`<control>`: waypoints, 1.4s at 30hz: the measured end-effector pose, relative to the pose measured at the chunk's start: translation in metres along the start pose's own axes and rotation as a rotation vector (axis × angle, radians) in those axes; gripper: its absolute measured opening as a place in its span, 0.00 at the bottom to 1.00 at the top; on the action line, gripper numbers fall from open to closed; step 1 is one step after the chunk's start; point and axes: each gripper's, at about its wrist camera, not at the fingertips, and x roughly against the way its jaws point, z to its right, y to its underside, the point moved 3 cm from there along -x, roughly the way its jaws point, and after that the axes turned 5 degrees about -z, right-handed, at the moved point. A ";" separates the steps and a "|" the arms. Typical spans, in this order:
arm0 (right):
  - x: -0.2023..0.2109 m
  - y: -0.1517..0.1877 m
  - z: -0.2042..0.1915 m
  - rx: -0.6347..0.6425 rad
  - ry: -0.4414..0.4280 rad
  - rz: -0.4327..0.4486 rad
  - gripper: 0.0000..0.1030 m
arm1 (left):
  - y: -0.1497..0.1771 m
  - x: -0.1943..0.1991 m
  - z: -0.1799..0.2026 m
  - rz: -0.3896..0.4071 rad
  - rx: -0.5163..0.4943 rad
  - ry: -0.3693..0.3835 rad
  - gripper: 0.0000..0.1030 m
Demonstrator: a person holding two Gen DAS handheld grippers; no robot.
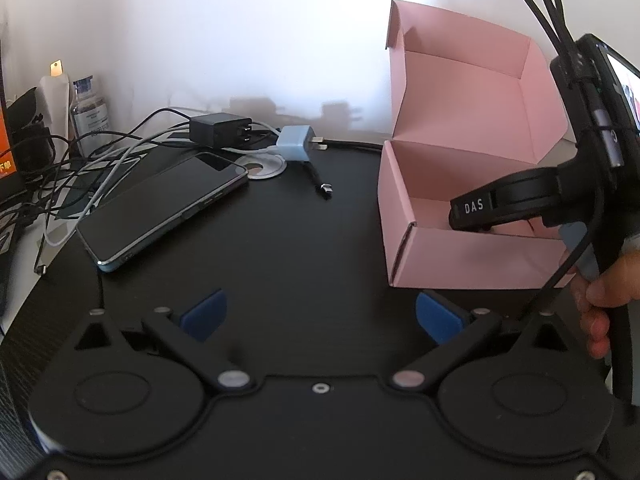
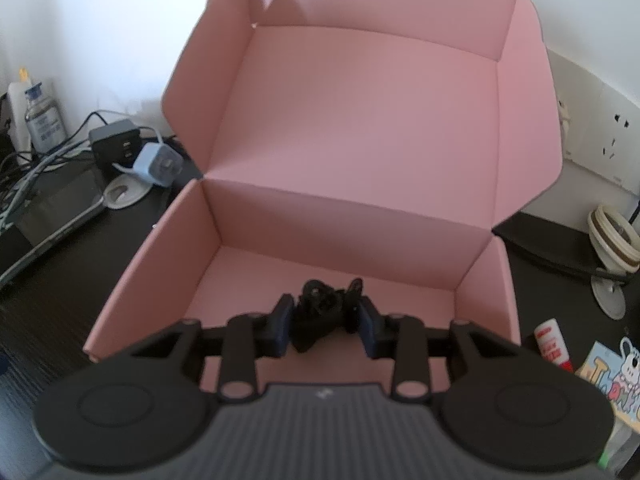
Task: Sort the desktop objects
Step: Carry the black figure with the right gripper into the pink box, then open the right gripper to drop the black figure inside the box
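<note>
A pink cardboard box (image 2: 360,216) stands open on the black desk, lid up; it also shows in the left wrist view (image 1: 460,256) at the right. My right gripper (image 2: 325,328) is over the box's front part, shut on a black coiled cable bundle (image 2: 320,304). My left gripper (image 1: 320,316) is open and empty above the desk, left of the box. A smartphone (image 1: 164,208), a black charger (image 1: 220,130), a light blue charger (image 1: 296,144) and a short black cable (image 1: 320,180) lie at the back left.
Tangled cables (image 1: 80,160) and a bottle (image 1: 90,112) sit at the far left. A round metal disc (image 1: 264,168) lies by the phone. In the right wrist view, a glue stick (image 2: 552,344), a sticker card (image 2: 612,376) and a small desk fan (image 2: 612,240) are right of the box.
</note>
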 end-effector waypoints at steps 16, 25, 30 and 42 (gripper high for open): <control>0.001 0.001 0.004 -0.020 -0.014 -0.021 0.56 | 0.000 0.001 -0.001 0.001 0.006 0.005 1.00; 0.023 0.004 0.006 0.008 -0.020 0.033 0.76 | -0.001 0.004 -0.003 0.010 0.013 0.005 1.00; 0.035 0.008 0.018 -0.023 -0.022 0.046 0.77 | -0.001 0.003 -0.004 0.008 0.017 -0.002 1.00; 0.046 0.022 0.019 -0.060 -0.038 0.015 0.80 | -0.001 0.004 -0.003 0.012 0.009 -0.001 1.00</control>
